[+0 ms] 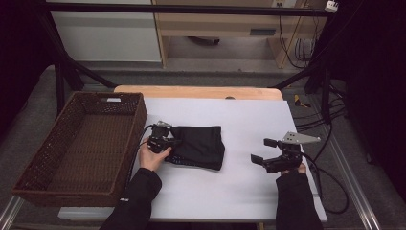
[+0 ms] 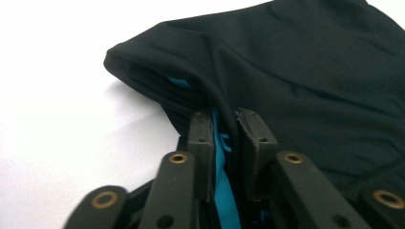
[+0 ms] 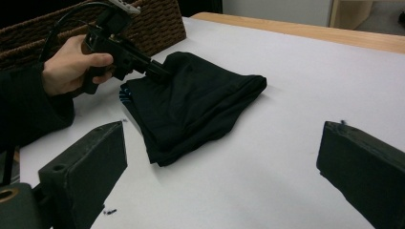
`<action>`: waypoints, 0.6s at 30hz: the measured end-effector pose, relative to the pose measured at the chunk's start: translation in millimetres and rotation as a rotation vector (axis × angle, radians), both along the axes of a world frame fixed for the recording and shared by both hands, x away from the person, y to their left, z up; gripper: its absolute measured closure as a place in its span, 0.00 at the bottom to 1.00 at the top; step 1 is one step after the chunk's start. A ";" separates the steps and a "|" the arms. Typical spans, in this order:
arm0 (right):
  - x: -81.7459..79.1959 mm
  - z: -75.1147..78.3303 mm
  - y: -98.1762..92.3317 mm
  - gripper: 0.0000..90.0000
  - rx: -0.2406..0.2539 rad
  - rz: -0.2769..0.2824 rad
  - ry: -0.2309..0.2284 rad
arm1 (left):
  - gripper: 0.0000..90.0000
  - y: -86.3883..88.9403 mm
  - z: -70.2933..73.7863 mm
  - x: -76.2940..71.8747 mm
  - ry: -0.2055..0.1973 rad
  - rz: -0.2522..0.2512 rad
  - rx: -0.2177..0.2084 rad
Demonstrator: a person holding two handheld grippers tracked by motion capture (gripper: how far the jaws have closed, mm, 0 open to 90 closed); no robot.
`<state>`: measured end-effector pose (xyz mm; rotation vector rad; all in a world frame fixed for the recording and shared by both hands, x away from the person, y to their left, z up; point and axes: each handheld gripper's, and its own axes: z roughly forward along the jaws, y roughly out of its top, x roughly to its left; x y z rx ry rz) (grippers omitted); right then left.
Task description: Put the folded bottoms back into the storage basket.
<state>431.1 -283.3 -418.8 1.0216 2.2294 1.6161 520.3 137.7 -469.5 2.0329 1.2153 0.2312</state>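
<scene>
A folded black garment (image 1: 200, 146) with a blue lining lies on the white table cover, left of centre. My left gripper (image 1: 173, 142) is at the garment's left edge, shut on the cloth. In the left gripper view the two jaws pinch a fold of the black garment (image 2: 305, 81), and blue fabric shows between them. My right gripper (image 1: 262, 151) hovers open over the cover at the right, apart from the cloth, with nothing between its jaws. In the right gripper view the black garment (image 3: 196, 105) lies ahead, with the left gripper (image 3: 162, 71) on its far-left edge.
A brown wicker basket (image 1: 43, 158) stands at the table's left side, beside the left hand. The white cover (image 1: 239, 191) spreads toward the front and right. Cables (image 1: 330, 191) trail off the right edge. A wooden table edge (image 1: 201, 92) runs along the back.
</scene>
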 end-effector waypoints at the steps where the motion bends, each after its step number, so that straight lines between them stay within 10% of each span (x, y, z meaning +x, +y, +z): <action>1: 0.2 -0.1 -0.1 0.04 0.001 -0.001 -0.003 | 0.88 0.0 -0.1 -0.6 -0.002 0.010 -0.004; 18: 0.0 0.4 -0.9 0.04 0.007 -0.003 -0.003 | 0.93 0.1 13.7 -7.4 -0.052 -0.005 -0.022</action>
